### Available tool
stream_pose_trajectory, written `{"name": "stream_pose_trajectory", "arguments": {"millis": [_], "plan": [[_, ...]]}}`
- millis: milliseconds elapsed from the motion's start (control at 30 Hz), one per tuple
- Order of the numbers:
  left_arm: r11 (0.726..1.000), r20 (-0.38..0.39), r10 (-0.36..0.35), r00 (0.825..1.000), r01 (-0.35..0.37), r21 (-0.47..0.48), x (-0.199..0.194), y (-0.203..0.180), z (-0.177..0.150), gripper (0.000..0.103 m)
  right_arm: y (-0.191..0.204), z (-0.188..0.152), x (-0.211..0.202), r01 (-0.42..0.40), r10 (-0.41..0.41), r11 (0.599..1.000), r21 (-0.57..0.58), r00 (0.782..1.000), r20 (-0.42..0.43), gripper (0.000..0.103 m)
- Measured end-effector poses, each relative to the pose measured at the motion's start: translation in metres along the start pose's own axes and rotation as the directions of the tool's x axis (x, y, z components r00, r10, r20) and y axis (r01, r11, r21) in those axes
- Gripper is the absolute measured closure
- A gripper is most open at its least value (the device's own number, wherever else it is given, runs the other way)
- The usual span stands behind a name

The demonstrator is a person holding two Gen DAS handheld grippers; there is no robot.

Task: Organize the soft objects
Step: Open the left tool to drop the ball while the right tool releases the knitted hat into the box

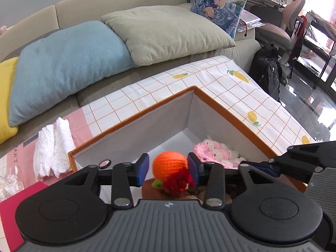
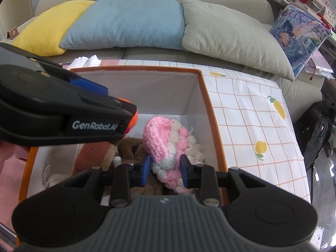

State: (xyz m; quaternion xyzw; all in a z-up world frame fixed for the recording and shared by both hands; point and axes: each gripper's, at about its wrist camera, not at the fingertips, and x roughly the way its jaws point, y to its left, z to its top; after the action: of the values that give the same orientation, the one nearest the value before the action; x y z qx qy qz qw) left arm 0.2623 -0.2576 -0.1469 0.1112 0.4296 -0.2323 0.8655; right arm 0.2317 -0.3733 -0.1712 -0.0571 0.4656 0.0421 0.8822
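Both grippers hang over the orange-rimmed box [image 2: 212,113]: left gripper [image 1: 168,169] released around an orange crocheted ball [image 1: 169,164], right gripper [image 2: 165,169] released astride a pink-and-white knit [image 2: 168,145] lying inside; beyond, sofa cushions [image 2: 130,21]

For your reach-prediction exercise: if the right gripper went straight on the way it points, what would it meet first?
Most likely the pink and white crocheted piece in the orange-rimmed box: it lies between and just beyond the right gripper's open fingers. Exact depth is unclear.
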Motion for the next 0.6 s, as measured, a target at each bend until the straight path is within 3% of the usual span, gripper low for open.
{"name": "stream_pose_trajectory", "arguments": {"millis": [133,233,333,600], "plan": [[1.0,0.02,-0.011,1.0,0.011,-0.014,-0.01,0.002,0.0,0.031,0.002,0.001,-0.008,0.004,-0.004,1.0,0.002,1.0,0.003,0.059],[0.999,0.042,-0.021,0.999,0.022,-0.04,-0.021,0.005,-0.001,0.029,0.003,0.002,-0.015,0.003,-0.003,1.0,0.001,1.0,0.007,0.056],[0.999,0.067,-0.016,0.998,0.019,-0.046,-0.036,0.007,-0.002,0.025,0.008,0.002,-0.022,0.016,-0.016,1.0,-0.003,1.0,0.013,0.044],[0.999,0.178,0.008,0.984,0.0,-0.049,-0.093,0.006,-0.014,0.025,0.021,0.001,-0.056,0.015,-0.016,1.0,0.022,0.999,0.039,0.039]]}}
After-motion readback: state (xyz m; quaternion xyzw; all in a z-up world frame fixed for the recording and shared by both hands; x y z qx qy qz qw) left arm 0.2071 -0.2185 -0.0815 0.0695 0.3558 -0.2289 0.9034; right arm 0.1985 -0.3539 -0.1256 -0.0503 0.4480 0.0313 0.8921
